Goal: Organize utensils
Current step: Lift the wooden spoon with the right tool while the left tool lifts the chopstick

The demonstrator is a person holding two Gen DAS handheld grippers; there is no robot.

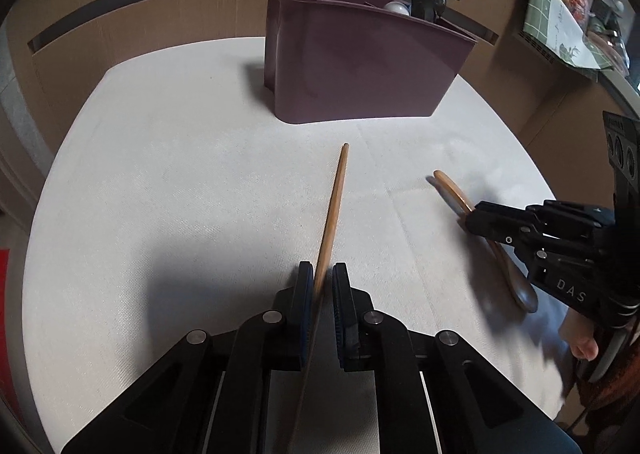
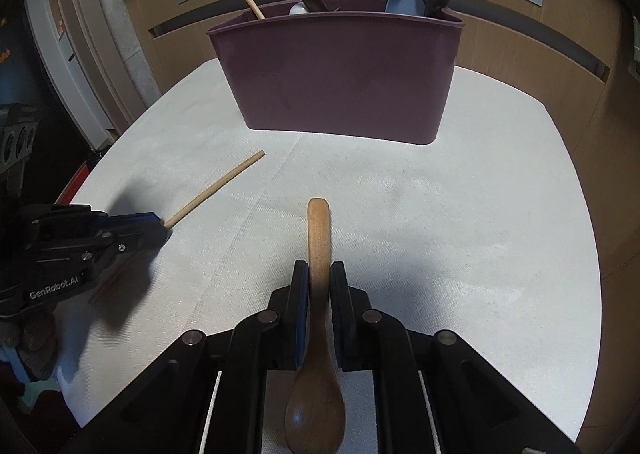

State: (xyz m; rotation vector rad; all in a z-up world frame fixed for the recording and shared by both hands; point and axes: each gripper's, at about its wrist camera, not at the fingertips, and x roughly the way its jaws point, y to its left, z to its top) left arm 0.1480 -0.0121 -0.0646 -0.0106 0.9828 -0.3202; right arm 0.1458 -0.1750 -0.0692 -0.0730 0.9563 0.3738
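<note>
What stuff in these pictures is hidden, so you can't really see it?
- Purple holder: both views show its outside wall; that wall hides the lower parts of the utensils standing inside.
- Chopstick: left wrist view, its near end disappears behind the left gripper.
- Wooden spoon: left wrist view, the right gripper covers its middle, and the bowl is blurred.
- Shelf items, top right of the left wrist view: too small to identify.

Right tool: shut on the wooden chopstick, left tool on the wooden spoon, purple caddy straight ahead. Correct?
Swapped. The right tool is shut on the wooden spoon, as the right wrist view shows; the left tool is closed on the wooden chopstick, clear in the left wrist view. The purple caddy is indeed ahead.
</note>
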